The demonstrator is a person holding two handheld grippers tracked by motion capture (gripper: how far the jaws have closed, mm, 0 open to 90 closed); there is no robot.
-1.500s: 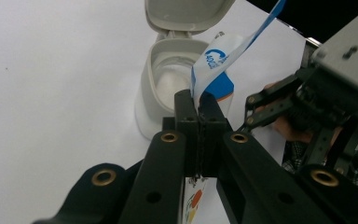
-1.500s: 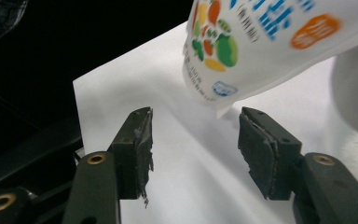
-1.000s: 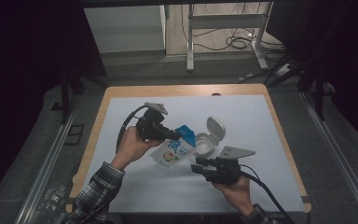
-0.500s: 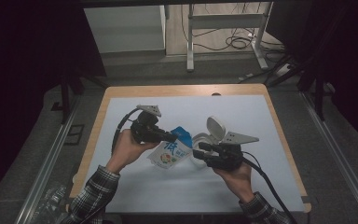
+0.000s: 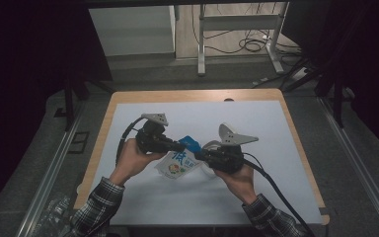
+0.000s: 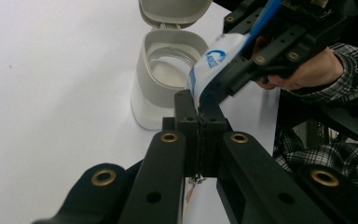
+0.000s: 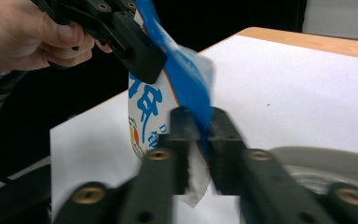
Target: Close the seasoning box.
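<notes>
My table (image 5: 286, 192) lies under a white sheet with a wooden rim showing round it, and I work near its middle; my forearms in checked sleeves (image 5: 94, 207) come in from the near edge, one gripper in each hand. Next in size is the white container (image 6: 168, 77) with its hinged lid tipped back and open; it stands on the sheet just beyond the pouch in the left gripper view, and in the high view it sits under and behind my right gripper. Between my two tools hangs the pouch (image 5: 177, 164), white with blue lettering and a blue top, lifted off the sheet and tilted, held up at the middle of the table just beside the container. My left gripper (image 5: 180, 146) is clenched on one part of the pouch's upper edge; in the left gripper view its two black jaws stand pressed together with the thin film pinched between them. My right gripper (image 5: 200, 155) has just been closing its jaws, and now they grasp the pouch too; in the right gripper view the blue edge of the pouch (image 7: 186, 88) runs down between the jaws, though the view is somewhat blurred. The two grippers sit close together, tips nearly meeting at the pouch's top.
</notes>
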